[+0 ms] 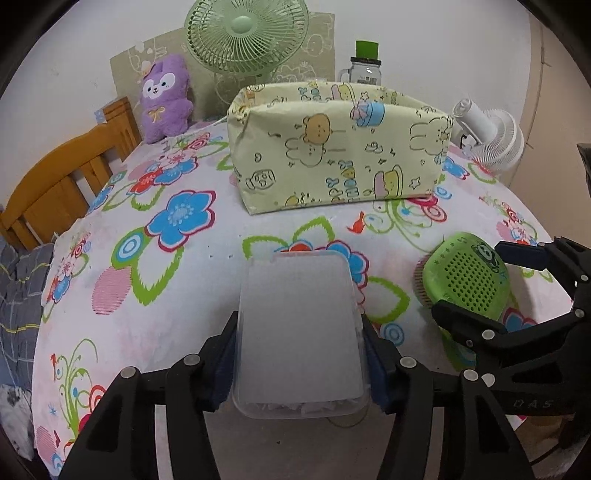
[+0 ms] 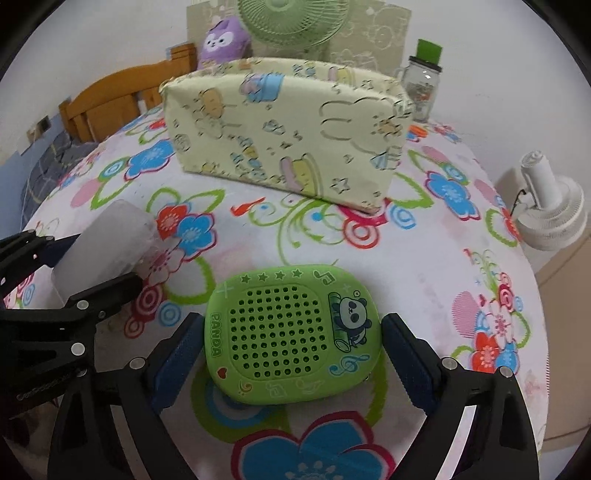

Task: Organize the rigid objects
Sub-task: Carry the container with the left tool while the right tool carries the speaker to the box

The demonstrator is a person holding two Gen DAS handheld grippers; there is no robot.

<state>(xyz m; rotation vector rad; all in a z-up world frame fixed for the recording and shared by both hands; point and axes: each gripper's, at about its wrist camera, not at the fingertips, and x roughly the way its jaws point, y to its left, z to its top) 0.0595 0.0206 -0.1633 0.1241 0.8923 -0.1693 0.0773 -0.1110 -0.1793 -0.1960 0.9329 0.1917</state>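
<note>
A clear plastic box [image 1: 299,295] with a frosted lid sits between the blue pads of my left gripper [image 1: 299,320], which press on its two long sides; it is held just above the flowered cloth. A green perforated panda case [image 2: 291,328] lies between the pads of my right gripper [image 2: 291,318], which touch its left and right edges. In the left wrist view the green case [image 1: 469,277] and right gripper [image 1: 480,282] are at the right. The right wrist view shows the plastic box [image 2: 107,240] in the left gripper [image 2: 92,262] at the left.
A pale yellow fabric storage bin [image 1: 340,147] with cartoon prints stands open-topped behind both objects on the flowered bedcover [image 1: 184,288]. Behind it are a purple plush toy [image 1: 166,99], a green fan [image 1: 247,33], a glass jar [image 1: 365,70] and a white fan [image 1: 491,136]. A wooden headboard [image 1: 66,177] is at left.
</note>
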